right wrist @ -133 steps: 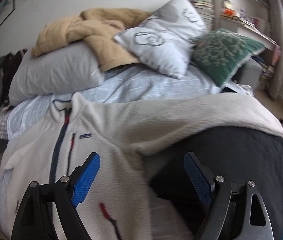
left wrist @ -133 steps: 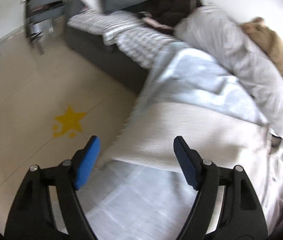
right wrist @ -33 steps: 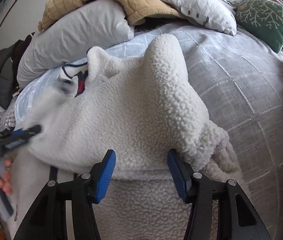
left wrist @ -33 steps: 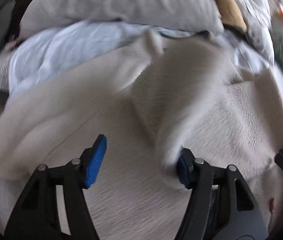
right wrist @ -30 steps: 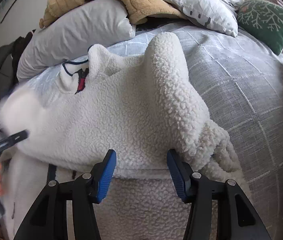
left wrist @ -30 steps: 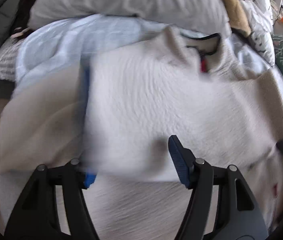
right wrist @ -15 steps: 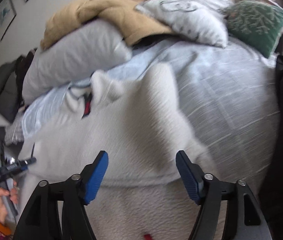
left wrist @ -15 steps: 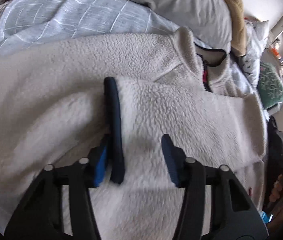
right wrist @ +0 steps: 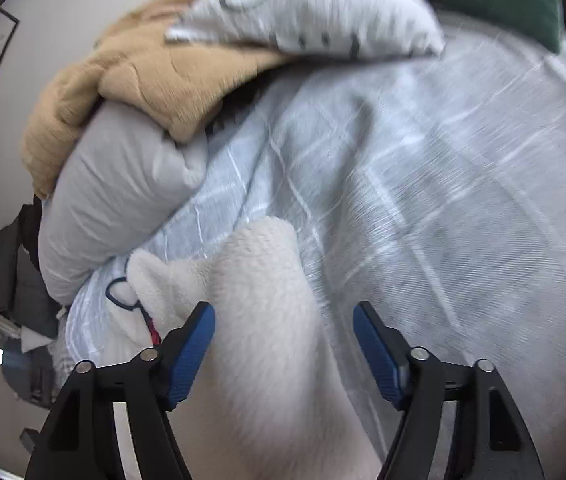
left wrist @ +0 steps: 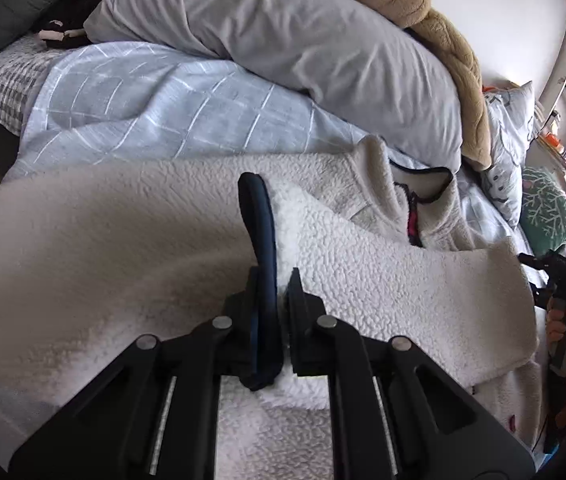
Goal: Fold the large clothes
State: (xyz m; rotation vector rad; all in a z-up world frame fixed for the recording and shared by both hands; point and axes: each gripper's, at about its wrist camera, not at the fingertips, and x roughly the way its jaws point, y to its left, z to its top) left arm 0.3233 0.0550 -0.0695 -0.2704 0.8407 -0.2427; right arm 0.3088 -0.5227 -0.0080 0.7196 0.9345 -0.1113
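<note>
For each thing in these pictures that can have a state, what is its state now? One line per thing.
Left gripper: shut on the navy cuff, jaws just closed.
Right gripper: open, nothing pinched, jaws just narrowing.
Fleece jacket: spread on the bed, sleeve folded across the body, collar zip partly open.
Grey pillow: lying behind the jacket, tan blanket heaped on it.

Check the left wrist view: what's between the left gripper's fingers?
In the left wrist view the left gripper has closed on the navy-trimmed sleeve cuff of the cream fleece jacket; the cuff's dark edge and some pile fill the gap.
</note>
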